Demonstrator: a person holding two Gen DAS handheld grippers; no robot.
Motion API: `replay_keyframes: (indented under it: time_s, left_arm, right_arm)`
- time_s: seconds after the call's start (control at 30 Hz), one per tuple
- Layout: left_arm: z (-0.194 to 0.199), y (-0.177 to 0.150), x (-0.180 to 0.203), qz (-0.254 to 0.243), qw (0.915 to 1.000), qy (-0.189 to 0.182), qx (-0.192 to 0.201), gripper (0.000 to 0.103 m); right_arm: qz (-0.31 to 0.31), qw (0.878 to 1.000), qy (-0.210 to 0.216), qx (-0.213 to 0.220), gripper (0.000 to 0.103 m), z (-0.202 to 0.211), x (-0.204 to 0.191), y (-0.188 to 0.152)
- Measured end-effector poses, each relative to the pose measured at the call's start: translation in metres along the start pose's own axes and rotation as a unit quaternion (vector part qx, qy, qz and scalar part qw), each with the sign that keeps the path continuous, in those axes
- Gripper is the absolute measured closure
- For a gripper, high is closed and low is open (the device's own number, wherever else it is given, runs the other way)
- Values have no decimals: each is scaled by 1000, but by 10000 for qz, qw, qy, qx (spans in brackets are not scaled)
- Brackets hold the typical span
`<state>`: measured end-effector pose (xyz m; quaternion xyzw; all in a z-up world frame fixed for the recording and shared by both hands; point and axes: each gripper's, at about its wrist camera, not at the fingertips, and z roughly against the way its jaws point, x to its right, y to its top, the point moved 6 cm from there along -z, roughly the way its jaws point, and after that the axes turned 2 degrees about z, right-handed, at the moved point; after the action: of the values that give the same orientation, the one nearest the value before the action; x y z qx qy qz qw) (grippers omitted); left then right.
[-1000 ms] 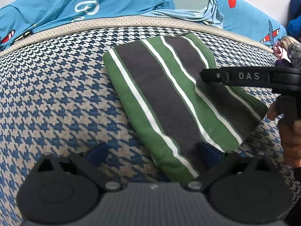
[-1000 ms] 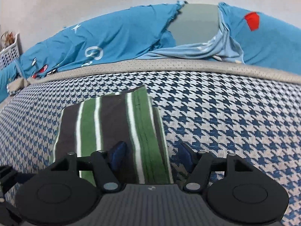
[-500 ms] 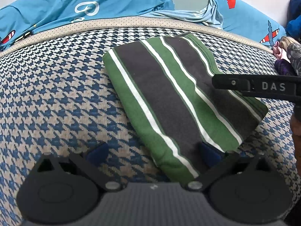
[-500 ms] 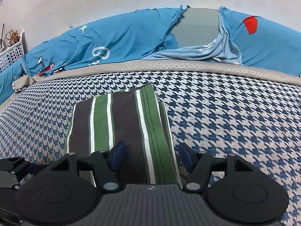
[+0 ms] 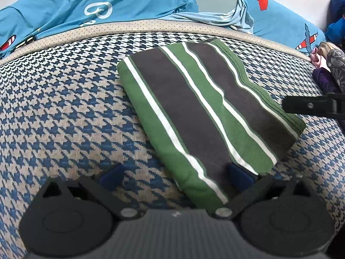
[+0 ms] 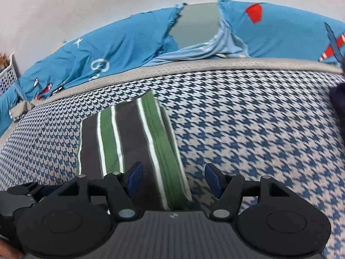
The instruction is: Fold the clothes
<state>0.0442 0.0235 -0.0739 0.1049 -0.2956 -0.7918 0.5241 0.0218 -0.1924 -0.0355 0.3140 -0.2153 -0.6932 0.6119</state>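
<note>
A folded green, dark grey and white striped garment (image 5: 207, 112) lies flat on the houndstooth mattress (image 5: 64, 108). My left gripper (image 5: 175, 176) is open, low over the garment's near corner, with nothing between its blue pads. In the right wrist view the same striped garment (image 6: 133, 142) stretches away from my right gripper (image 6: 173, 178), which is open and lifted above the near end. A black finger of the right gripper (image 5: 312, 105) juts in at the right edge of the left wrist view, just off the garment's right side.
A rumpled blue printed bed sheet (image 5: 107, 6) is heaped behind the mattress's beige piping (image 6: 194, 69). Dark purple clothing (image 5: 325, 82) and a patterned piece lie at the far right. A white basket (image 6: 7, 75) stands at far left. Open mattress spreads to the right (image 6: 258, 129).
The right gripper has drawn back to the right and lifted away from the garment, tilting its view. The left gripper and the folded garment have stayed put.
</note>
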Motion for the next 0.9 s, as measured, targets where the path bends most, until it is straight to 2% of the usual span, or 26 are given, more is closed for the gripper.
replay_keyframes:
  time_s: [0.2,0.3,0.6,0.9]
  left_arm:
    - [5,0,-4,109,9999,-119,44,0]
    - [9,1,-14,347,9993,-143,65,0]
    - [11,15,-40,1021,9941,-227,282,0]
    - [-1,28,-42,1175,9923,-287,275,0]
  right_arm:
    - [-224,9997,-55,-45,40,7,16,-7]
    - [-306,9995,-20,-43,40,10,25,-9]
    - [-705,9965,384,-245,40,9,35,-15]
    - [-867,9938,564,-406,40,2,35,-20]
